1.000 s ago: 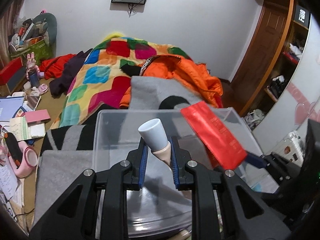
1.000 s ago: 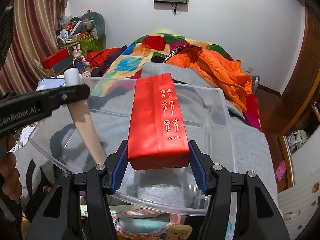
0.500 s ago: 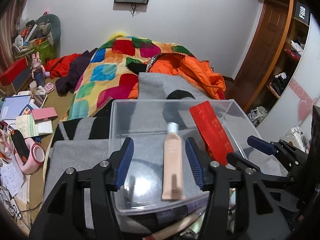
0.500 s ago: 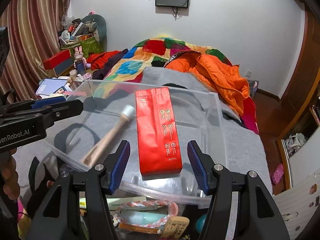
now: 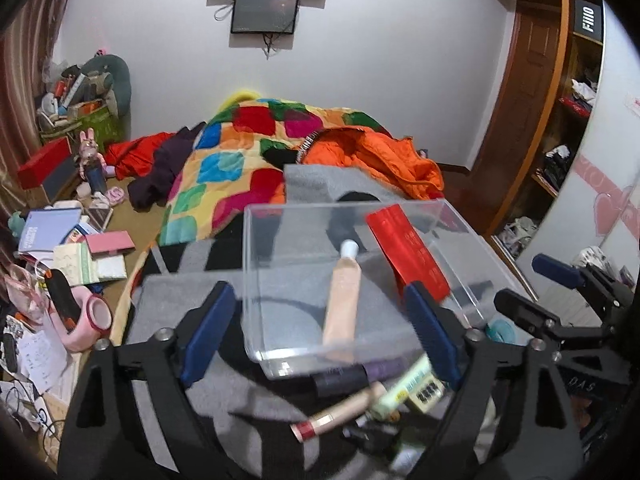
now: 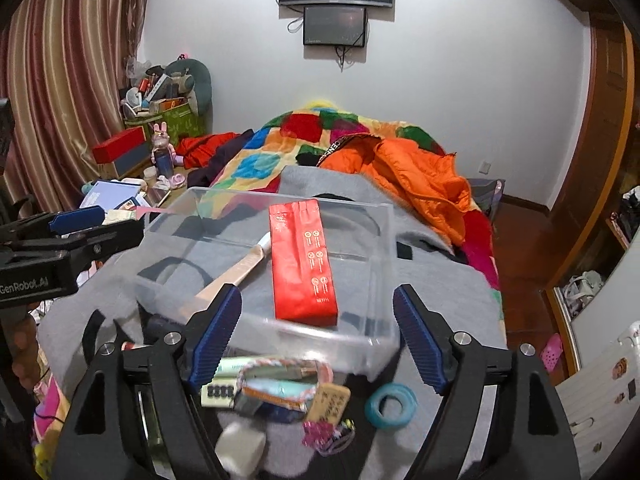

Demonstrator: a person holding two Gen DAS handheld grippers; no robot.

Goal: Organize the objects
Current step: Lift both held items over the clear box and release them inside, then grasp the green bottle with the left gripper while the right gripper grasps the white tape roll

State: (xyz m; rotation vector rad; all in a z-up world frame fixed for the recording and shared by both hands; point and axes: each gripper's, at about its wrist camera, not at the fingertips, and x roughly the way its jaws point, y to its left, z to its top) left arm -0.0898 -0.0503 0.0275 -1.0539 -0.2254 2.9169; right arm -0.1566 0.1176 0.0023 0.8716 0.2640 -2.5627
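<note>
A clear plastic bin (image 5: 256, 280) (image 6: 360, 344) stands on a grey blanket. Inside it lie a beige tube with a white cap (image 5: 342, 292) (image 6: 240, 268) and a red packet (image 5: 404, 252) (image 6: 304, 264), side by side. My left gripper (image 5: 318, 324) hangs back in front of the bin's near wall, its jaws opening with nothing pressed between the pads. My right gripper (image 6: 318, 312) also sits short of the bin, its jaws opening, free of the packet. Each gripper shows in the other's view: the right gripper (image 5: 536, 288), the left gripper (image 6: 96, 226).
Small items are heaped just in front of the bin: a lipstick-like stick (image 5: 340, 412), a teal tape roll (image 6: 390, 404), a braided bracelet (image 6: 280, 364), a white bottle (image 6: 240, 448). Behind lie a patchwork quilt (image 5: 240, 160) and an orange jacket (image 5: 380, 156). Clutter covers the left side.
The left gripper let go of the tube and the right let go of the red packet; both now lie in the bin. Both grippers drew back and their jaws widened.
</note>
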